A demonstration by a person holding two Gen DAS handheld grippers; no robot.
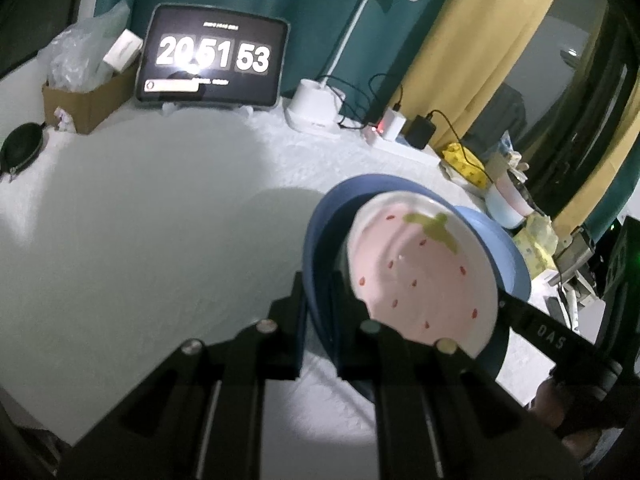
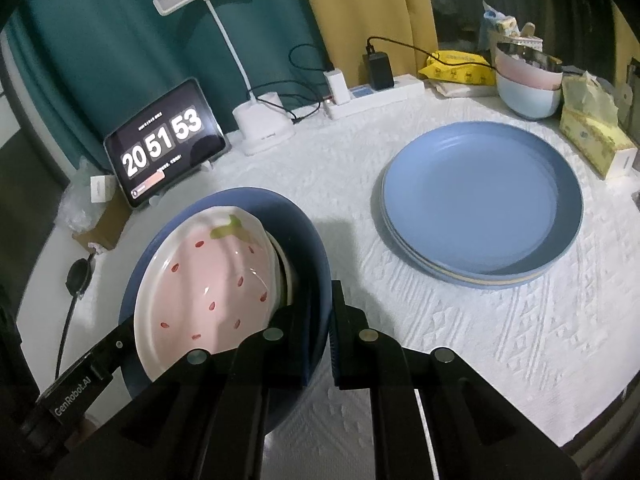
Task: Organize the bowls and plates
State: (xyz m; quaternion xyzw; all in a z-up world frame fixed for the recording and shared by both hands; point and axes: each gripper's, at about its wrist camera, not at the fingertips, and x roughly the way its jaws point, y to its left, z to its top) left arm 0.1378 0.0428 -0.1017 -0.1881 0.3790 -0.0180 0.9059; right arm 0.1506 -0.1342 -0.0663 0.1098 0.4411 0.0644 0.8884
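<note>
A dark blue bowl (image 1: 320,240) is held over the white tablecloth. A pink strawberry-patterned dish (image 1: 424,276) lies tilted inside it, on top of other dishes whose rims barely show. My left gripper (image 1: 320,320) is shut on the bowl's left rim. My right gripper (image 2: 322,332) is shut on the bowl's (image 2: 308,240) right rim, beside the strawberry dish (image 2: 208,276). Each view shows a finger of the other gripper at the opposite rim. To the right, a stack of blue plates (image 2: 480,200) rests on the table.
Stacked pastel bowls (image 2: 528,84) stand at the back right beside a tissue box (image 2: 592,140). A tablet clock (image 2: 168,140), a lamp base (image 2: 264,124), a power strip (image 2: 376,96) and a cardboard box (image 1: 88,104) line the back edge. A black round object (image 1: 20,148) lies far left.
</note>
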